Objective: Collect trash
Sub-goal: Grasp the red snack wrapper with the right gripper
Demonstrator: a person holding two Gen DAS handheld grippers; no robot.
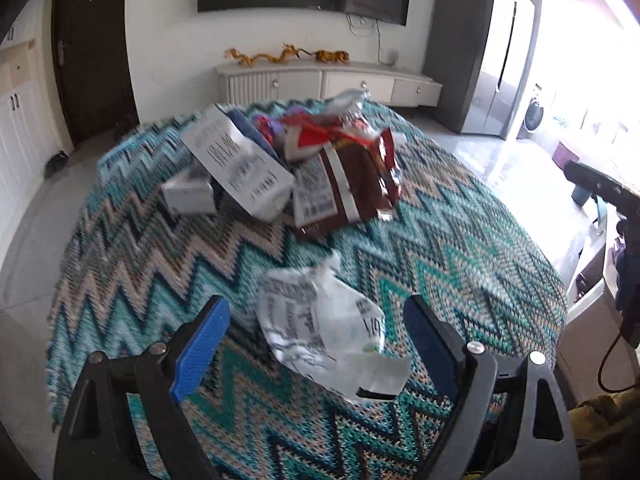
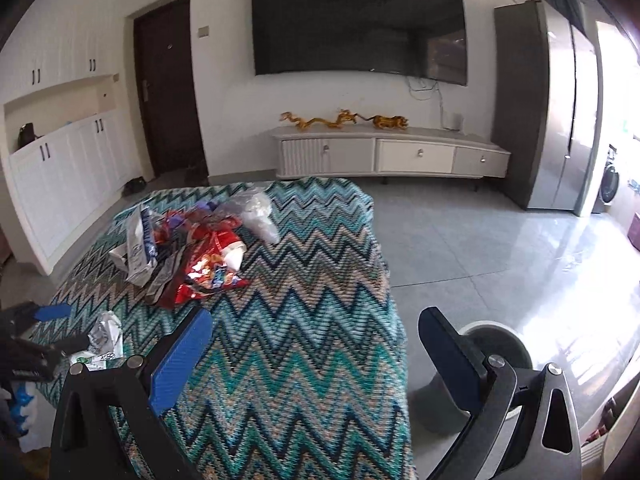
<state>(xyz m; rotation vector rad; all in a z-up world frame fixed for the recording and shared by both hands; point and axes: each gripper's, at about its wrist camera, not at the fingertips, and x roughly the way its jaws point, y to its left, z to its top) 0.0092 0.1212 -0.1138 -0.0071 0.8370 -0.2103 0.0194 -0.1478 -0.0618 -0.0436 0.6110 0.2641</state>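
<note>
Left gripper [image 1: 316, 344] fingers wide apart around crumpled wrapper [image 1: 320, 320] — right gripper [image 2: 316, 344] fingers wide, empty.

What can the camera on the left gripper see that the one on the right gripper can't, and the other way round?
Only the left wrist view shows the white printed box face-on, with the crumpled white wrapper between the open fingers of the left hand-held gripper. Only the right wrist view shows the grey bin on the floor, behind the open right hand-held gripper. Both show the zigzag cloth, the snack-bag pile and the television.
</note>
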